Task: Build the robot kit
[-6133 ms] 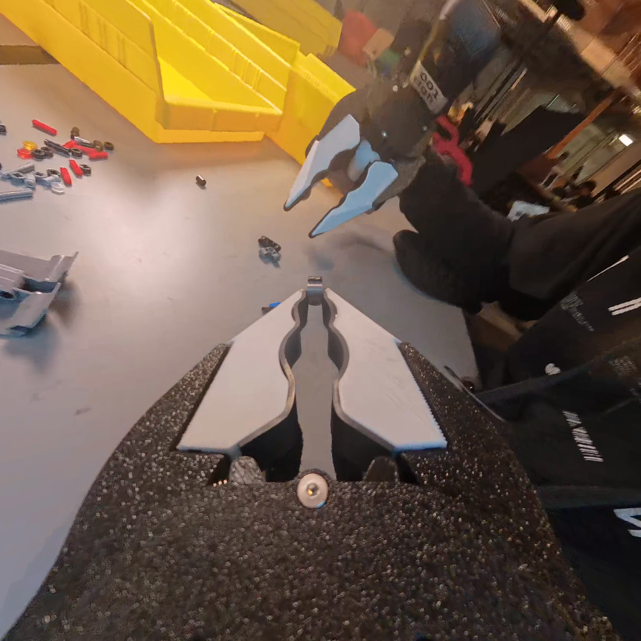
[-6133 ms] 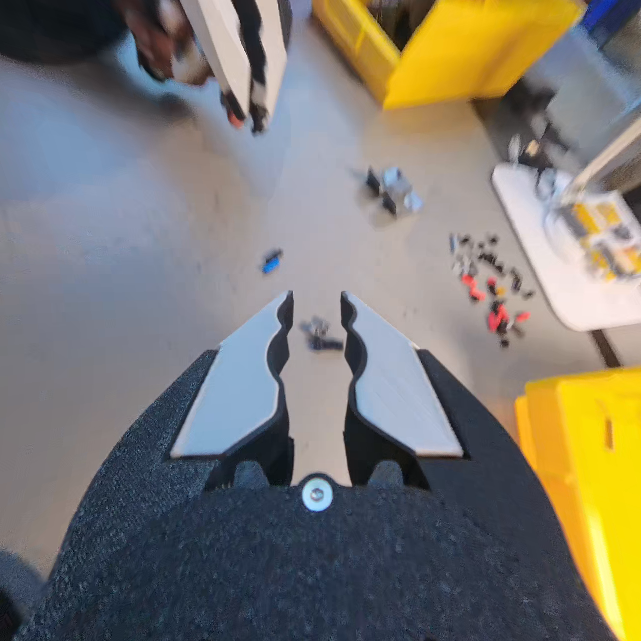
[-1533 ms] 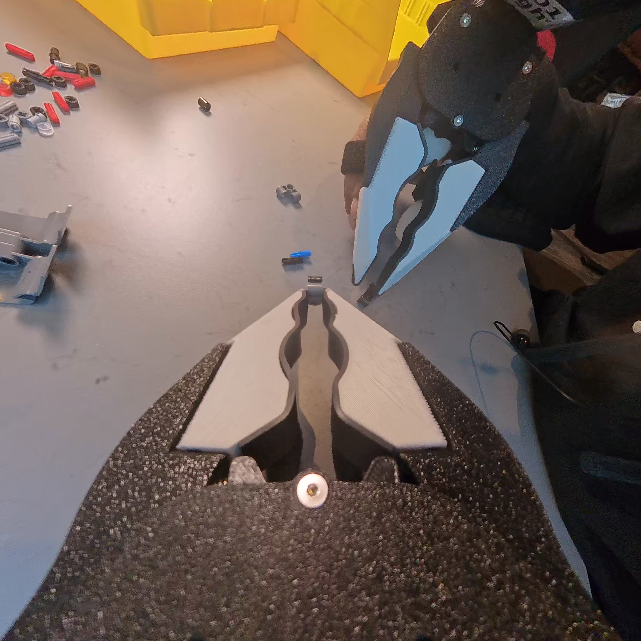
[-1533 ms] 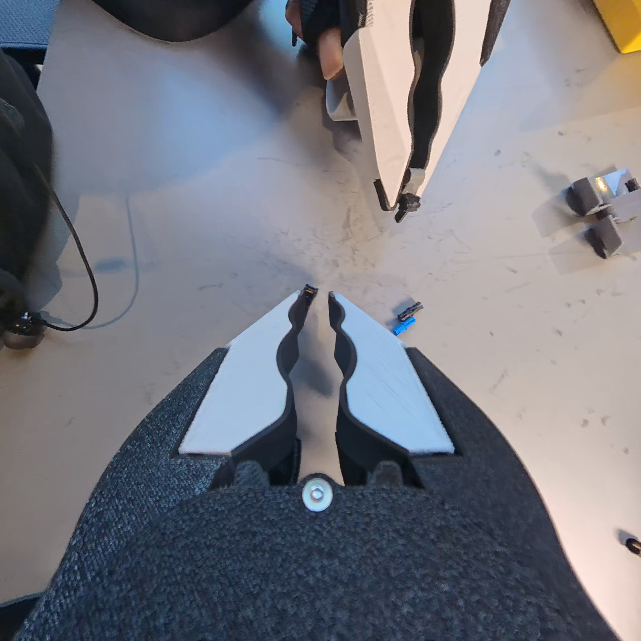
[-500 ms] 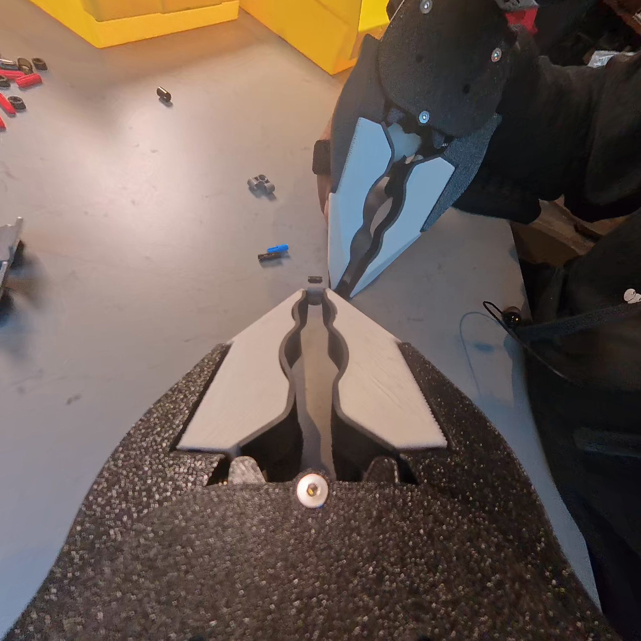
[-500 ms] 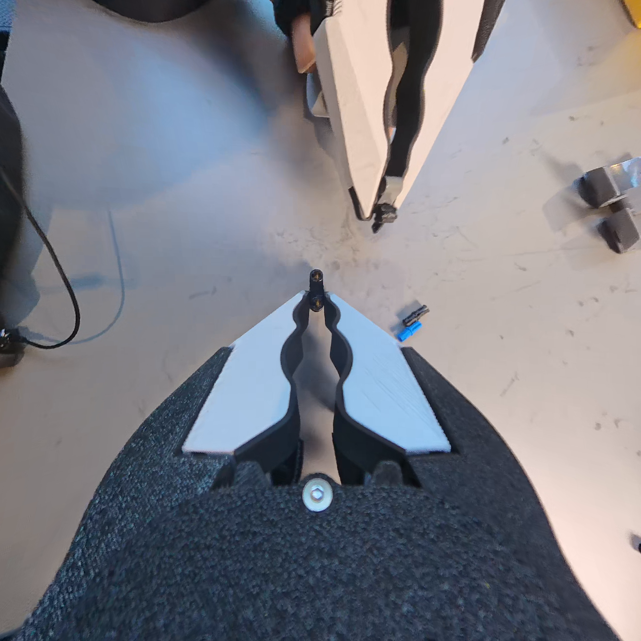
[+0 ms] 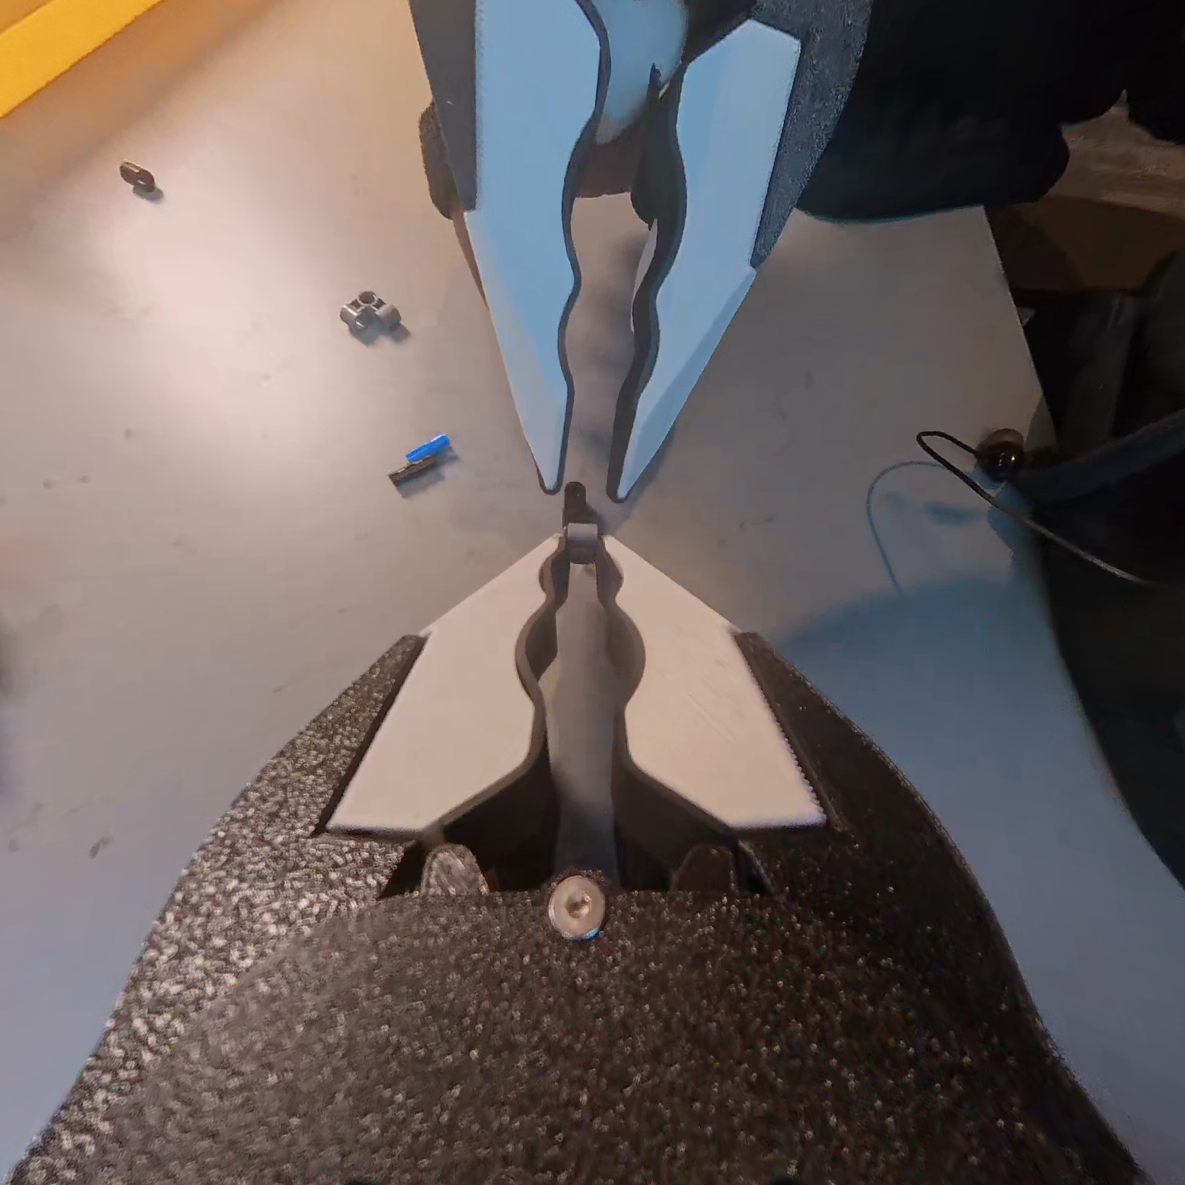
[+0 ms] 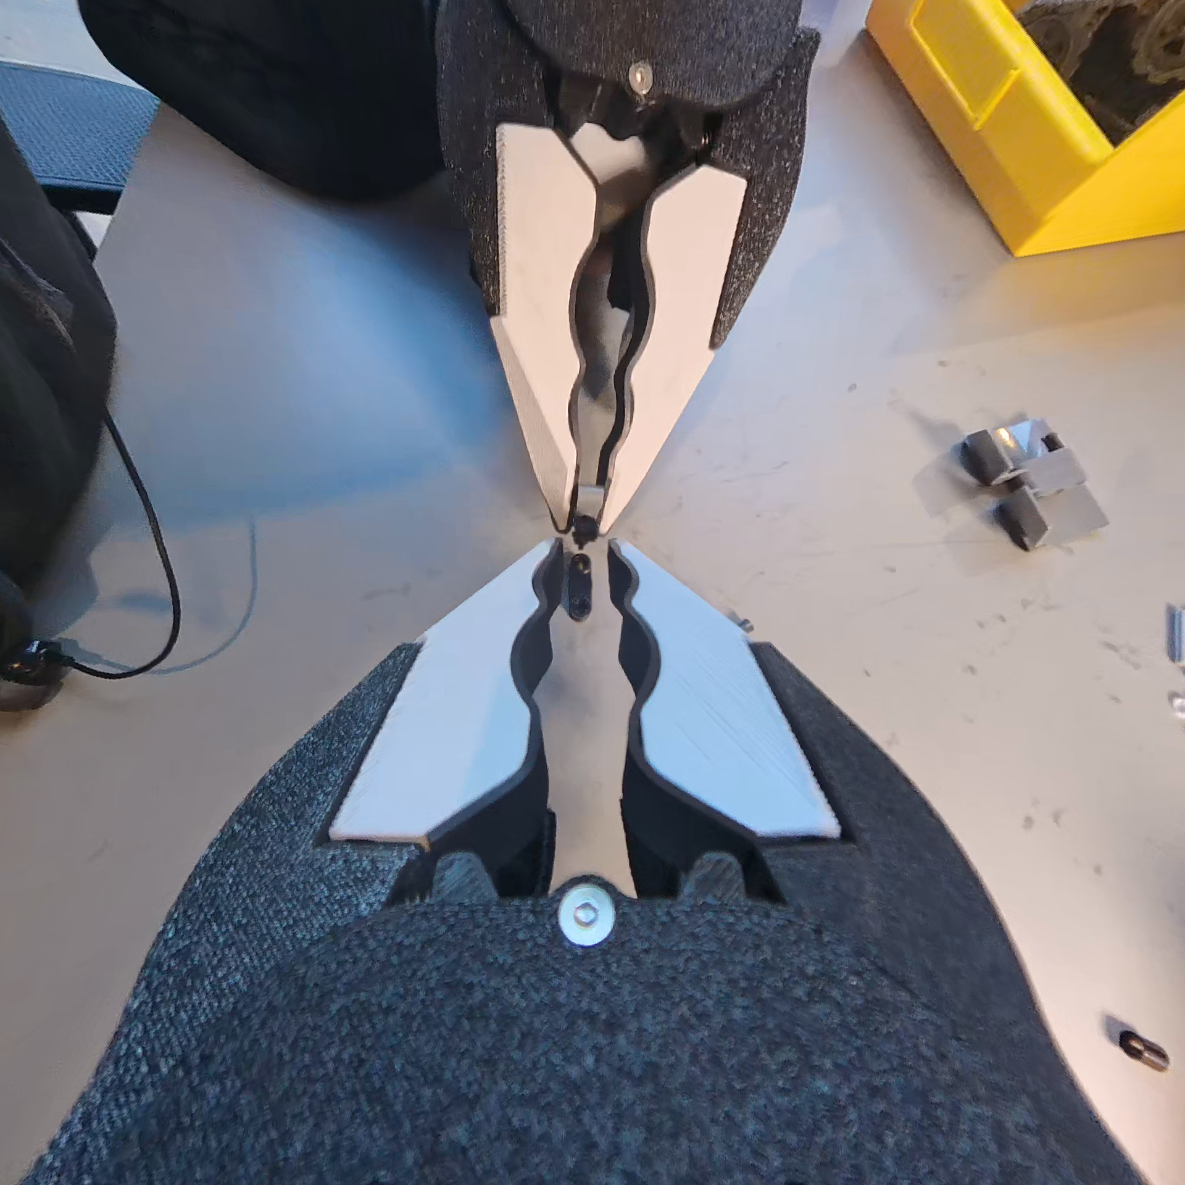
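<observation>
two grippers meet tip to tip over my grey table (image 7: 192, 577). my left gripper (image 7: 580, 545) is clamped narrow on a small grey piece (image 7: 582, 537), and a little black link piece (image 7: 575, 497) sticks forward out of that grip. in my left wrist view the right gripper (image 7: 580, 490) comes down from the top, its tips a little apart on either side of the black piece's far end; i can't tell whether they touch it

in my right wrist view the right gripper (image 8: 580, 551) shows a narrow gap between its fingers, with the black link piece (image 8: 579, 587) lying in that gap, seemingly clear of both inner faces. just beyond it the left gripper (image 8: 582, 519) pinches the grey piece (image 8: 588, 497) at its very tip

off to the left in my left wrist view a blue and black pin (image 7: 420, 456) lies on the table near the tips, a dark grey connector (image 7: 370, 314) sits farther out, and a small black bush (image 7: 136, 174) lies well apart. in my right wrist view a grey block assembly (image 8: 1026, 490) rests to the right, a yellow bin (image 8: 1039, 122) stands at the upper right corner, and a thin black cable (image 8: 147, 532) loops at the left edge
</observation>
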Available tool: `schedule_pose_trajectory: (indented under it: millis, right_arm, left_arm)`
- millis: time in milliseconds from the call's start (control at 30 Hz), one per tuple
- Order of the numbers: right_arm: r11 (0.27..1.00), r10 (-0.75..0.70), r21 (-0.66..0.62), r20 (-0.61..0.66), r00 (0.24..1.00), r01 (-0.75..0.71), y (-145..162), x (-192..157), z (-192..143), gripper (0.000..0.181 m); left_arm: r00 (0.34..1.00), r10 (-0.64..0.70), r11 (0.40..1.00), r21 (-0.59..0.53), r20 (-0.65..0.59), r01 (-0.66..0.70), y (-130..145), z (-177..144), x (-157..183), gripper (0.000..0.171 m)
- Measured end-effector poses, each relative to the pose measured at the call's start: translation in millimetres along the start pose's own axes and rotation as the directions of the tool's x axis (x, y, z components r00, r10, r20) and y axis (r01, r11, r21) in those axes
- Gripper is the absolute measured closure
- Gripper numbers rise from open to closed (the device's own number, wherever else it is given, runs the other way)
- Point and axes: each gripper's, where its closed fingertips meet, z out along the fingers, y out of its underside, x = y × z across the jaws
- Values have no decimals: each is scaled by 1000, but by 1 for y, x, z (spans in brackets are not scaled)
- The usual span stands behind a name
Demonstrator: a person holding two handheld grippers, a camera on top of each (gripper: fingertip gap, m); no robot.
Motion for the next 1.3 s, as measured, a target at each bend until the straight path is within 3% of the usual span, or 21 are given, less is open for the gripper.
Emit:
schedule_pose_trajectory:
  millis: [1300]
  right_arm:
    - [998,51,22,42,998,-52,4,1,3,174]
  left_arm:
    - [999,12,999,40,33,-13,-9,-4,-3,165]
